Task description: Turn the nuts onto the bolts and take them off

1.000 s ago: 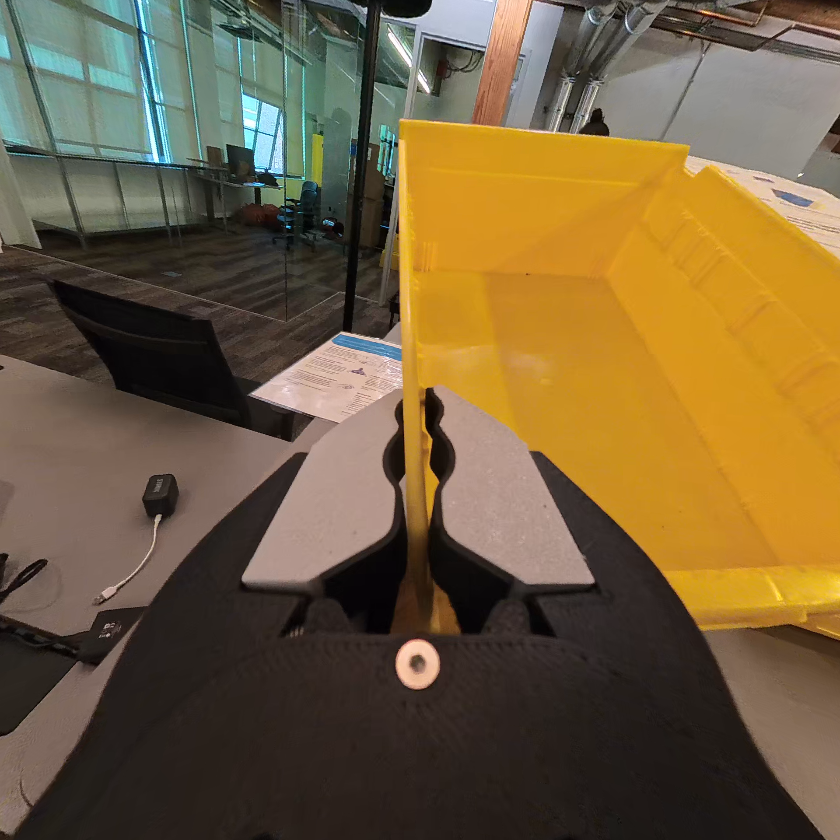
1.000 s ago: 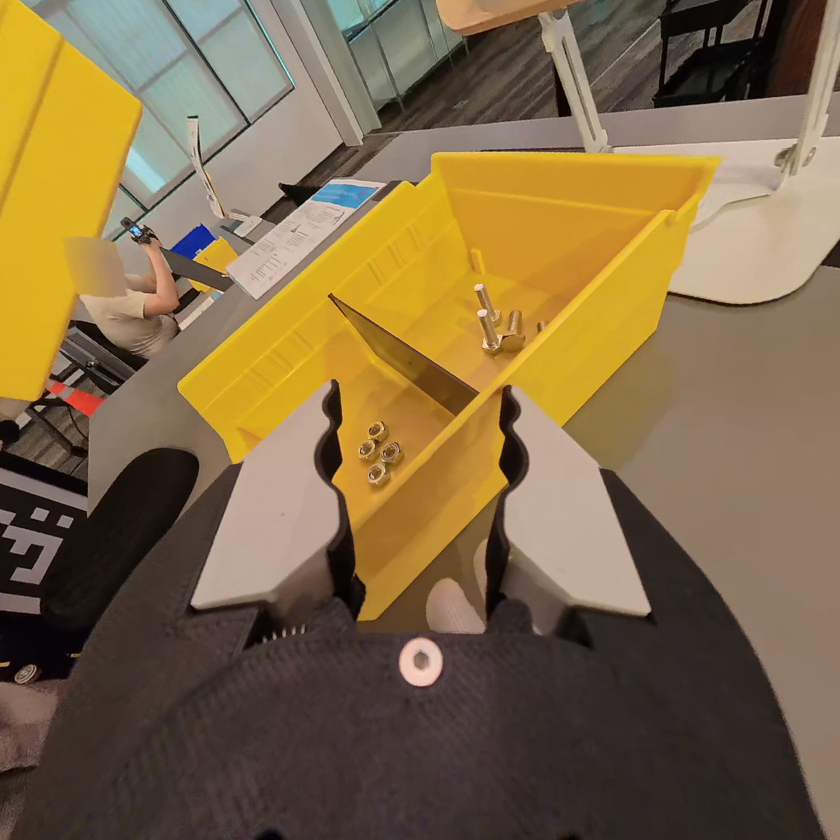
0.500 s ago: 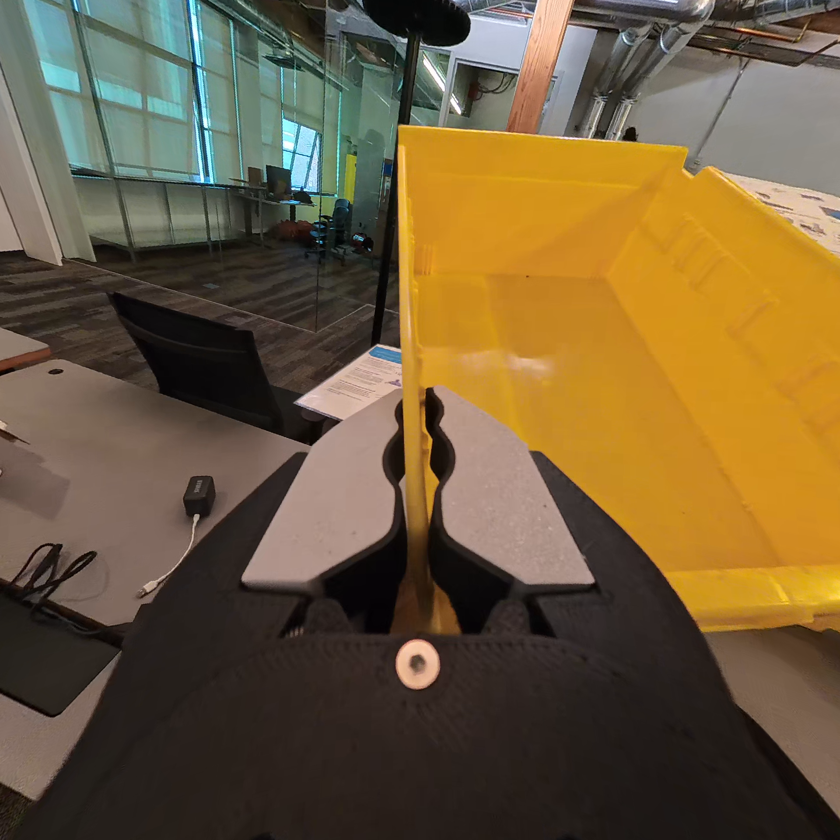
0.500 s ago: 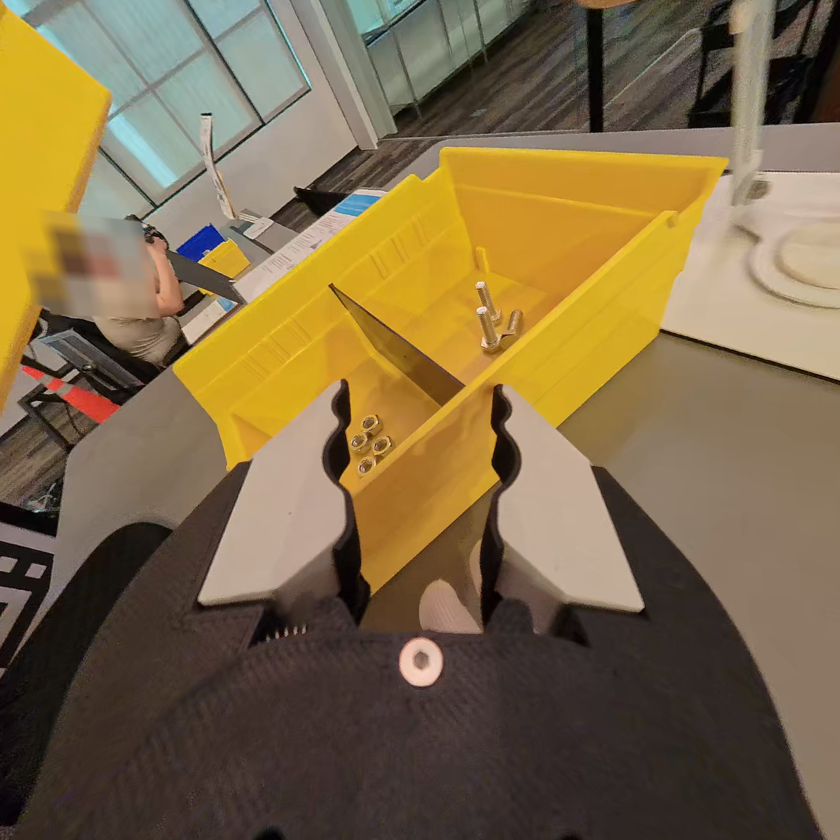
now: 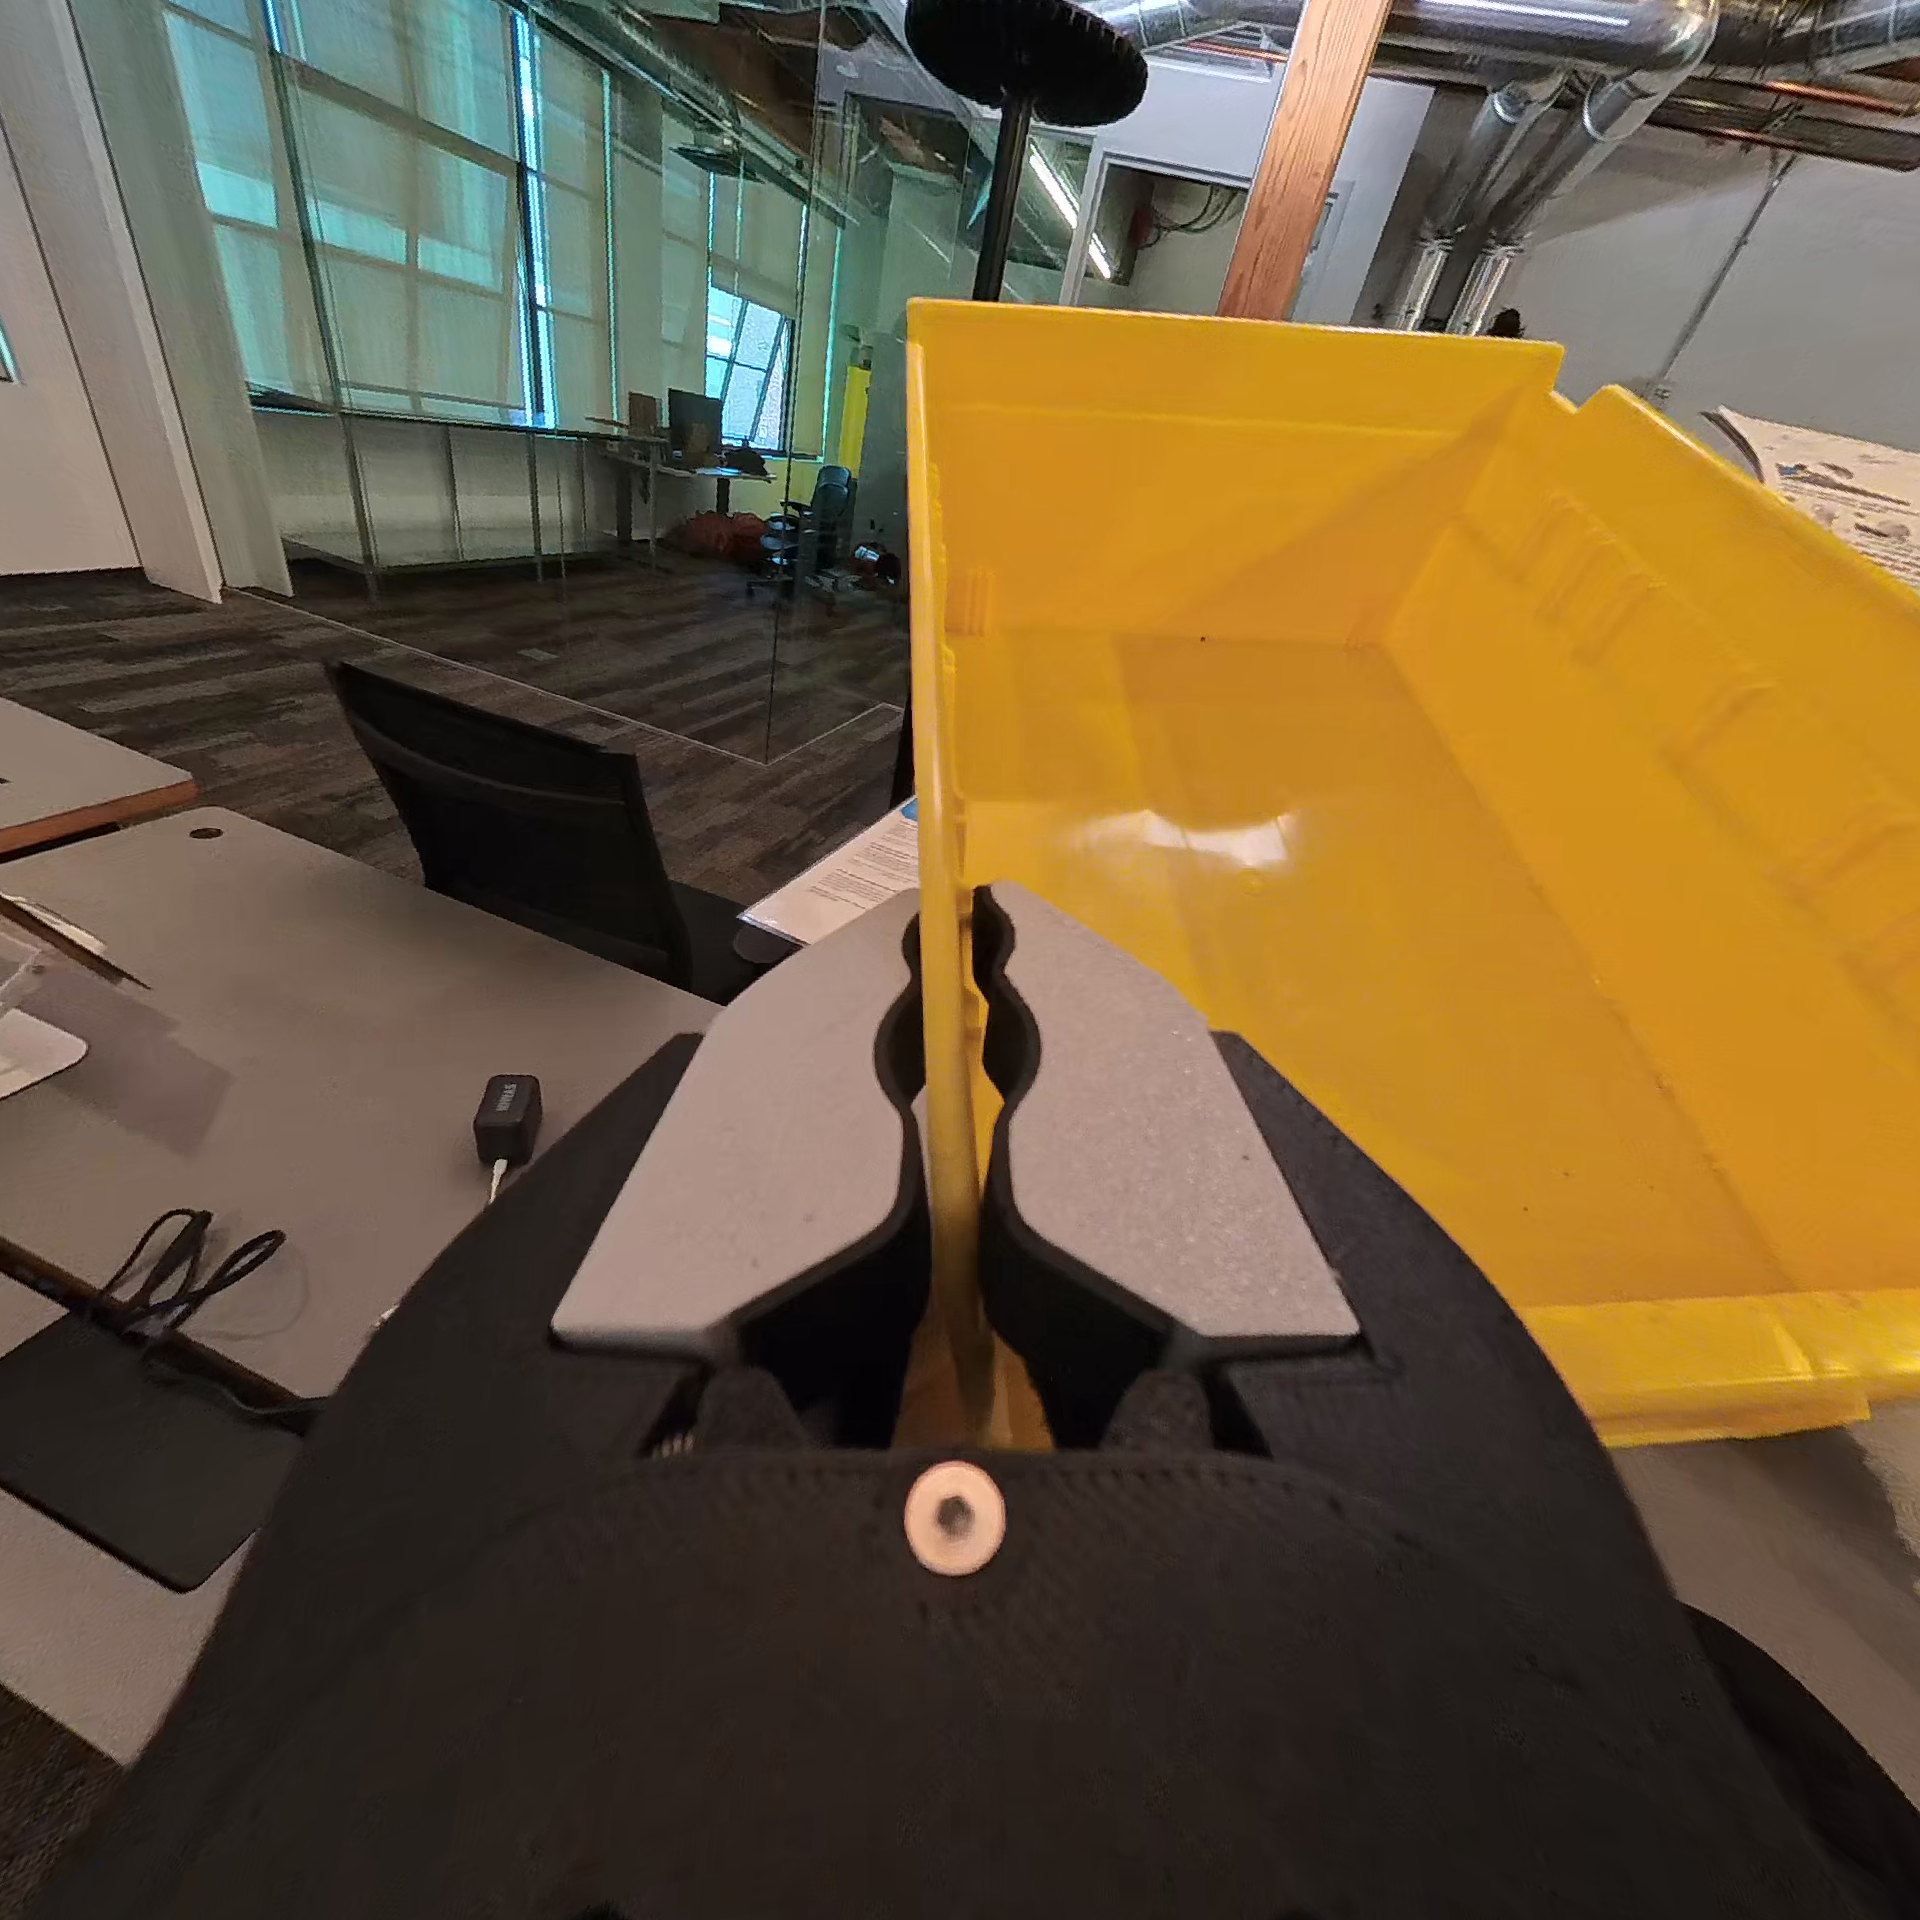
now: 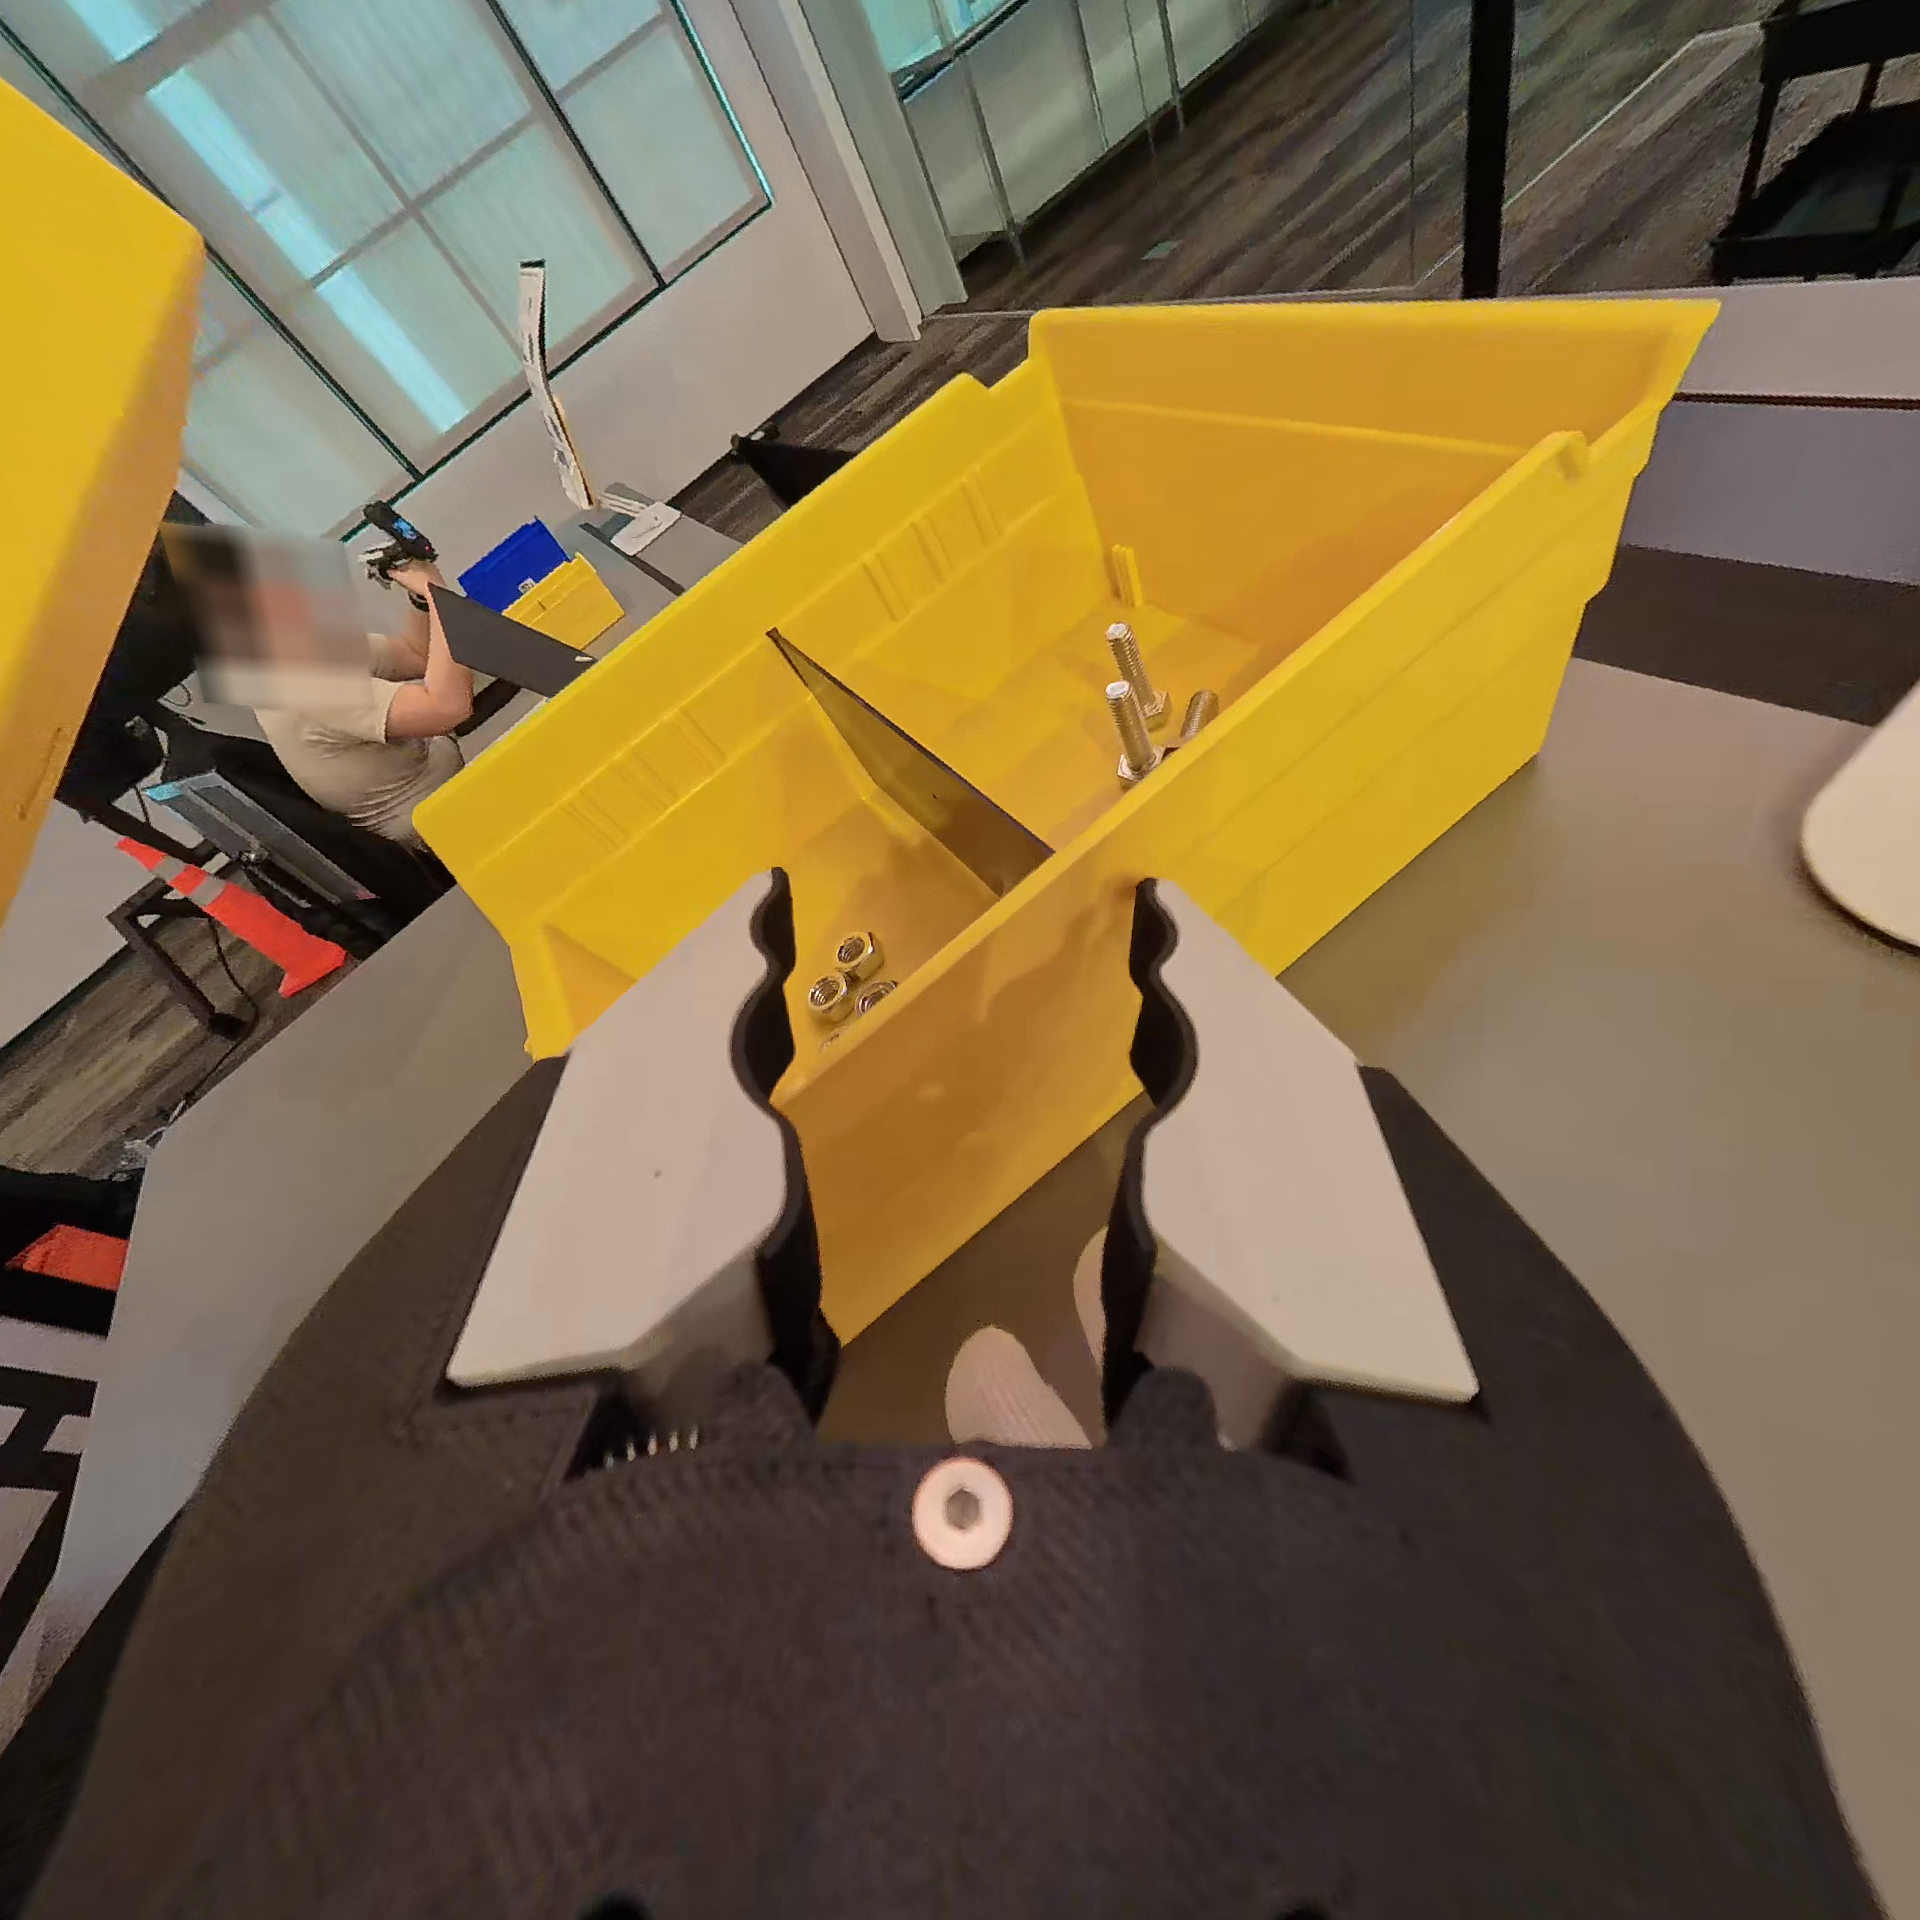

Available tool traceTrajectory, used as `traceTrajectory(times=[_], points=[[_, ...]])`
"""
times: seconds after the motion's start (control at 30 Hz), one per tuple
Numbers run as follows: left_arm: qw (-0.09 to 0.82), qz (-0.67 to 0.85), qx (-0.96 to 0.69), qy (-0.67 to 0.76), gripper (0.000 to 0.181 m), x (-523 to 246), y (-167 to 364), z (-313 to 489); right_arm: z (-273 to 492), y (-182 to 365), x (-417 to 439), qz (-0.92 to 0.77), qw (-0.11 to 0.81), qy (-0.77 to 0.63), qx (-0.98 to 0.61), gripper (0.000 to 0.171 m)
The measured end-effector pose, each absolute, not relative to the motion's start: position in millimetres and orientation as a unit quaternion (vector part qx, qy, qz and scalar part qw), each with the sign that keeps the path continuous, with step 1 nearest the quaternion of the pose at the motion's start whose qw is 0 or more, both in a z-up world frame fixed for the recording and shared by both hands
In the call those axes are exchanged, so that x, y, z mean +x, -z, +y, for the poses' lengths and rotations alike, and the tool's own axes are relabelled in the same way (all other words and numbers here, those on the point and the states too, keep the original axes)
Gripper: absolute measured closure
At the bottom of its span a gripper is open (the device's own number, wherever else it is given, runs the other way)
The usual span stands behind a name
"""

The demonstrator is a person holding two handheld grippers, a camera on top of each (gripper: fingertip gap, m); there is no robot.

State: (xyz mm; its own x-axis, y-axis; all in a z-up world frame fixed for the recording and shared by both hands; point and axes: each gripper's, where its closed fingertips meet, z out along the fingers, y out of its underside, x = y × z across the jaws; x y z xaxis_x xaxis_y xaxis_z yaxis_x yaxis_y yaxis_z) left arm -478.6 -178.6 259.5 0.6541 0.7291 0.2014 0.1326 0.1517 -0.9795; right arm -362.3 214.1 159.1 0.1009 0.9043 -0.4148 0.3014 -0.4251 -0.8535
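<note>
Yellow plastic filled both views: the left gripper (image 5: 951, 1039) was clamped on the side wall of an empty bin (image 5: 1403, 935), while the right gripper (image 6: 961, 997) hung with jaws wide apart and empty. At its twelve o'clock, a divided bin (image 6: 1351, 727) held loose nuts (image 6: 852, 982) and bolts (image 6: 1138, 701) in separate compartments, apparently none yet threaded.

Each wrist view close along its claw, toward separate yellow bins.
</note>
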Motion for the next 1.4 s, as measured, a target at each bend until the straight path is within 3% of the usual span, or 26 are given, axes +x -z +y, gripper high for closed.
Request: traceTrajectory(times=[0.4,1.07,1.2,1.4], points=[[0.673,-0.341,-0.616,-0.226,0.177,-473.5,-267.2,-176.3,202.5,-145.8,-420.2,-0.466,0.272,-0.511,-0.669,0.108],[0.672,-0.317,-0.634,-0.214,0.177,-446.0,-268.8,-155.3,242.9,-157.8,-472.5,-0.484,0.241,-0.526,-0.657,0.088],[0.678,-0.305,-0.637,-0.205,0.177,-439.7,-270.1,-145.9,238.9,-194.0,-446.4,-0.485,0.280,-0.540,-0.628,0.085],[0.691,-0.263,-0.651,-0.171,0.177,-418.7,-276.3,-103.4,216.5,-292.0,-344.9,-0.483,0.280,-0.635,-0.534,0.085]])
